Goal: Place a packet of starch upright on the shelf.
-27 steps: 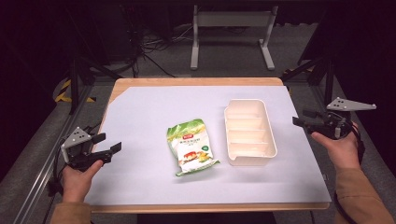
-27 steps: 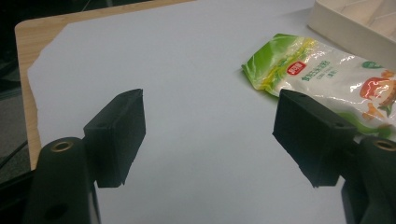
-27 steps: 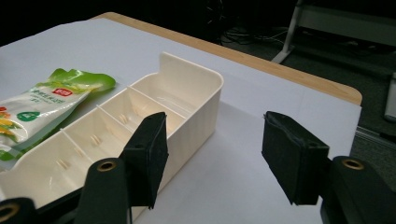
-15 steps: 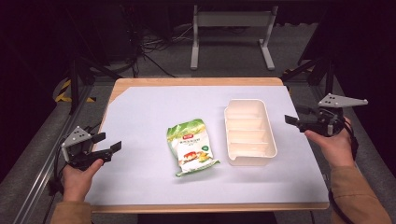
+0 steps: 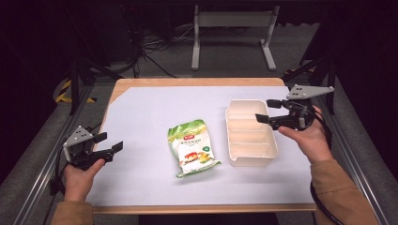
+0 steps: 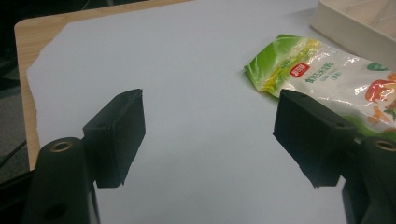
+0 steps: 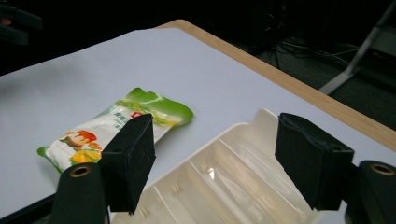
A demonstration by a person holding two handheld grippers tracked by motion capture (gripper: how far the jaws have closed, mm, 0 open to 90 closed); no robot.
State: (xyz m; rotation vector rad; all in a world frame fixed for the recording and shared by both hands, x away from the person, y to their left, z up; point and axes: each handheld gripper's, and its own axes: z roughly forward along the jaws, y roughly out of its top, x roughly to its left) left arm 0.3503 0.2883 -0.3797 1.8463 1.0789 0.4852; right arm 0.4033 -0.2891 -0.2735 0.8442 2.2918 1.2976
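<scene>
Green-and-white snack bag [image 5: 191, 148] lying flat at the centre of the white-covered table [image 5: 141, 117], white divided tray [image 5: 250, 132] just beside it at 3 o'clock, left gripper [image 5: 109, 144] at 9 o'clock, jaws open and empty, right gripper [image 5: 267, 112] over the tray's right rim, jaws open and empty.

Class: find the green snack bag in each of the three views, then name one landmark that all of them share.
High view: snack bag at table centre, left of the tray.
Left gripper view: upper right, partly behind the right jaw.
Right gripper view: left of centre.
Shared landmark: the white tray beside it.
</scene>
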